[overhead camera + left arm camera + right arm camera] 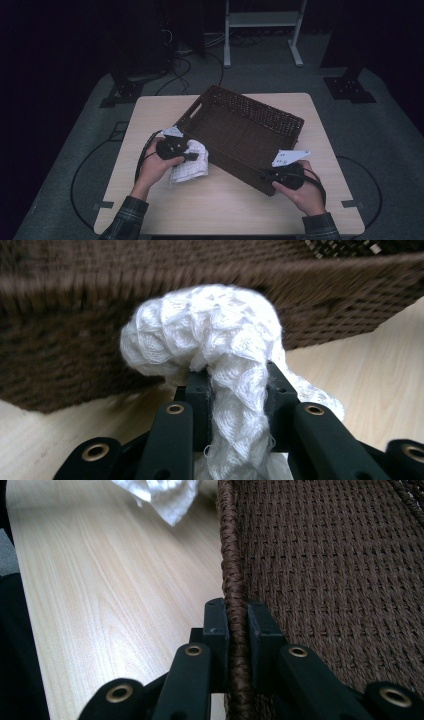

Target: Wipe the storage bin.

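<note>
- Left gripper (192, 156) sits left of middle in the high view & pinches a white knit cloth (190, 161). In the left gripper view the cloth (210, 340) bunches up over the black jaws, w/ a strip squeezed tight between them.
- The cloth is by the near left side of the brown wicker basket (280, 120), just beside its wall. Can't tell if the cloth touches the table under it.
- Right gripper (267, 175) is at lower right in the high view, at the basket's near corner. Its jaws are pressed on the basket rim (234, 580), one jaw inside & one outside.
- The basket sits turned at a slant in the middle of the wooden table (225, 210), open top up. Its far corner is near the table's top edge.
- Open room: a wide bare strip of table along the bottom of the high view, between the 2 forearms. More bare wood at far left & far right.
- In the right gripper view the table (110, 580) is bare at left, w/ the cloth (165, 495) at the top, close to the rim.
- Table edges are straight w/ round corners; grey floor & black cables lie all round.
</note>
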Demonstrator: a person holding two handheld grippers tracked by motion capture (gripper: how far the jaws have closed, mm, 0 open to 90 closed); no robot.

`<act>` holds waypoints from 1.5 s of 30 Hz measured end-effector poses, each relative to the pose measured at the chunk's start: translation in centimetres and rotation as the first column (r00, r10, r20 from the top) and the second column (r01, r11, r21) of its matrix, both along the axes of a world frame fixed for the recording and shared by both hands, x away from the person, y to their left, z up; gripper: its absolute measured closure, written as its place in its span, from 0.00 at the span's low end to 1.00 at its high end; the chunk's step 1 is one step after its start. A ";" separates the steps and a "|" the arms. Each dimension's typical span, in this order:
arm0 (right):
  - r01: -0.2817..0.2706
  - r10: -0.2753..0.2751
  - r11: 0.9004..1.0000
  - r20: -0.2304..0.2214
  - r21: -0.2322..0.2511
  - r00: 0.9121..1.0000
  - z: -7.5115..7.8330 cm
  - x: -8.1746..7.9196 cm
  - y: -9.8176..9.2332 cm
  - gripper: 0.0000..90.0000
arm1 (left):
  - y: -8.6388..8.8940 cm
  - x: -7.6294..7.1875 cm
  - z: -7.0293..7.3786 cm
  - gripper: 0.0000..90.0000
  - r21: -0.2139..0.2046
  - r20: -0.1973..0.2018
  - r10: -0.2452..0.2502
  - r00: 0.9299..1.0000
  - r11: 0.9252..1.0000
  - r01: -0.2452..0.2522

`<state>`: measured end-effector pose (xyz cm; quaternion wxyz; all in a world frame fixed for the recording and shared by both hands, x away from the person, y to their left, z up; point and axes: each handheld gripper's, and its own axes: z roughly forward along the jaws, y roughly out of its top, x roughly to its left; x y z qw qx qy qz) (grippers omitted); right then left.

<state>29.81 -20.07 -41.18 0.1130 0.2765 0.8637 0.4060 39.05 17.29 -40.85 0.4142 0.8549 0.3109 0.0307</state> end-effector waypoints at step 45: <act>0.001 -0.001 1.000 -0.003 0.000 1.000 0.0 0.0 0.0 0.90 | -2.7 1.2 -5.3 0.78 0.169 -0.108 -0.019 0.994 0.985 0.038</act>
